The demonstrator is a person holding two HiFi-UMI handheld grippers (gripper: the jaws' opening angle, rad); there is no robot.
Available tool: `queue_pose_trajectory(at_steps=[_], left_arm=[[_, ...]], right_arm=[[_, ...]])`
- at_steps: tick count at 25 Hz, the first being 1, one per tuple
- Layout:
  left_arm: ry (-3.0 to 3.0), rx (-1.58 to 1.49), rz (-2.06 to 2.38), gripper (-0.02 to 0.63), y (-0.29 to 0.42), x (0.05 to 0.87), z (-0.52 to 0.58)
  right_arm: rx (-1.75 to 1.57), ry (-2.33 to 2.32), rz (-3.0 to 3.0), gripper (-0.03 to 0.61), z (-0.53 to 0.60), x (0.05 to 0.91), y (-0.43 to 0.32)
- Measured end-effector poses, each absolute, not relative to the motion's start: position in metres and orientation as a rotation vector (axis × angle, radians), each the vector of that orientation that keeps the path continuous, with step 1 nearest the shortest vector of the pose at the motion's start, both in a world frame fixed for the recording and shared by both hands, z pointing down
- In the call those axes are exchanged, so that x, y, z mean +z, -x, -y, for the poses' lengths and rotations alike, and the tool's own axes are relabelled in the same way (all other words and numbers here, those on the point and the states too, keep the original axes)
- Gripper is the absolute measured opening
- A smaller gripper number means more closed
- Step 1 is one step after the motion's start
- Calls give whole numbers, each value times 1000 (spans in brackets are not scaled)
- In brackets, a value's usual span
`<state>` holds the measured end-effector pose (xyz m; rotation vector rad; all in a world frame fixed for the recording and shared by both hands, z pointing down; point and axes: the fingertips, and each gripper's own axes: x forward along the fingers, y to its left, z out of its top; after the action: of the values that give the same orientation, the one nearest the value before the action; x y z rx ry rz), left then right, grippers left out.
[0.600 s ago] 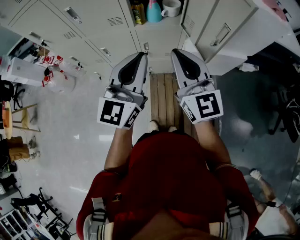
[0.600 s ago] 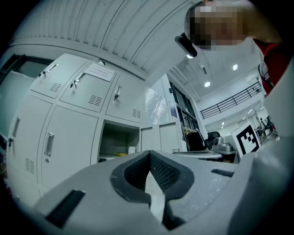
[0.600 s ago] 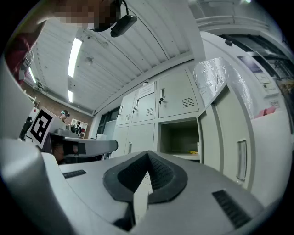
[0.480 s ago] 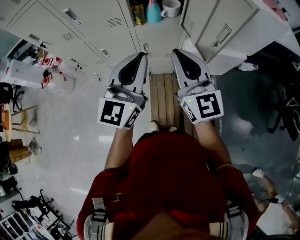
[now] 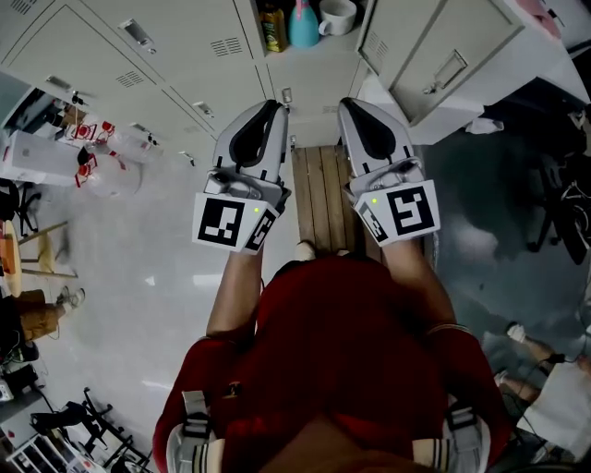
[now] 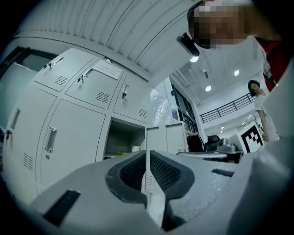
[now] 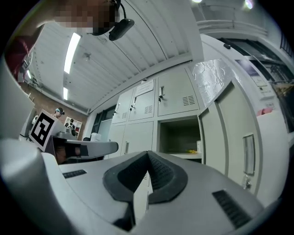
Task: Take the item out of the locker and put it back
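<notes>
L gripper point(image 5: 273, 105) & R gripper point(image 5: 347, 102): both clenched tight, pads meeting, nothing btw them. They're held side by side, facing the open locker point(image 7: 177, 135). Task items sit in a row on its shelf point(image 7: 183, 156): yellow bottle point(image 5: 271, 26) left, blue bottle point(image 5: 303, 20) mid, white mug point(image 5: 336, 15) right. Grippers are well apart from all 3. Locker door point(image 5: 434, 55) is swung open at right. Wooden slat bench point(image 5: 321, 199) lies below, btw the 2 grippers. Floor point(image 5: 157, 277) is glossy white at left, dark grey at right.

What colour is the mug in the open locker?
White; the mug shows best in the head view.
</notes>
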<state>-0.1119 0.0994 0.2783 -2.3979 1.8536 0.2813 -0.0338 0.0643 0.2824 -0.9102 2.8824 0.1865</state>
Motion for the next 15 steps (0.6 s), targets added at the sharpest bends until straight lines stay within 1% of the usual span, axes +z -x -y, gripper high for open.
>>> queue_pose_trajectory(at_steps=[1, 3, 6, 15], left_arm=[[2404, 285, -1852, 13, 116, 279, -98], [2421, 287, -1840, 59, 122, 279, -96], [2447, 277, -1803, 97, 128, 278, -91], [2495, 277, -1735, 143, 136, 261, -64]], right_arm=[[186, 918, -2883, -3, -65, 284, 37], [187, 936, -2884, -3, -65, 286, 42], [189, 961, -2883, -3, -64, 288, 49], [210, 1040, -2885, -3, -55, 288, 53]])
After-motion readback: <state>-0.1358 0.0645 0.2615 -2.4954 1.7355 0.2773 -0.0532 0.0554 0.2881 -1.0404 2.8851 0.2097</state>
